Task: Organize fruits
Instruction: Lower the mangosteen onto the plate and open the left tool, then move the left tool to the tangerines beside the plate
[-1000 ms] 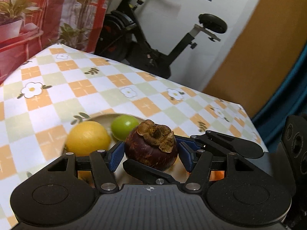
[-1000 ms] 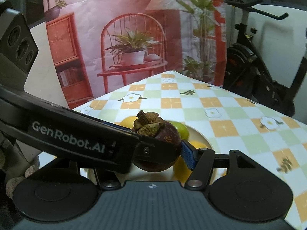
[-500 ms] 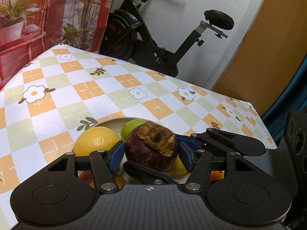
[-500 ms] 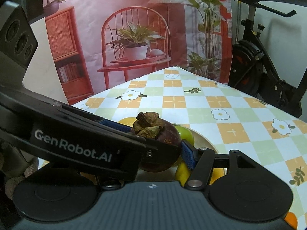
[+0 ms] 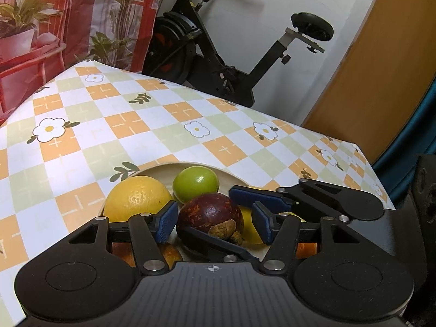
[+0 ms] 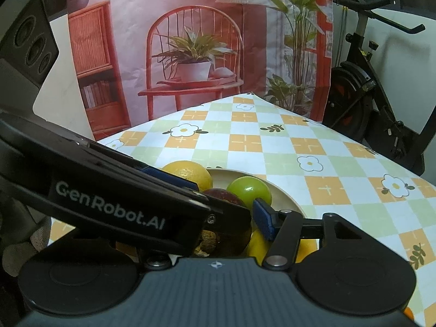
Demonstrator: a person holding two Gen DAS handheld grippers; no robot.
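One mangosteen [image 5: 209,212], one green fruit [image 5: 195,182] — one plate [image 5: 152,167].

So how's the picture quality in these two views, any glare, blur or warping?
Left wrist view: sharp, fisheye bends the tablecloth edge, dark corners, small glare on the green fruit. Right wrist view: similar warping, the left gripper crossing close up looks slightly soft.

- A mangosteen [image 5: 209,212] sits between the left gripper's [image 5: 212,218] blue fingers [image 5: 166,219], calyx turned down.
- Just beyond them: a yellow citrus [image 5: 137,197], a green fruit [image 5: 195,182].
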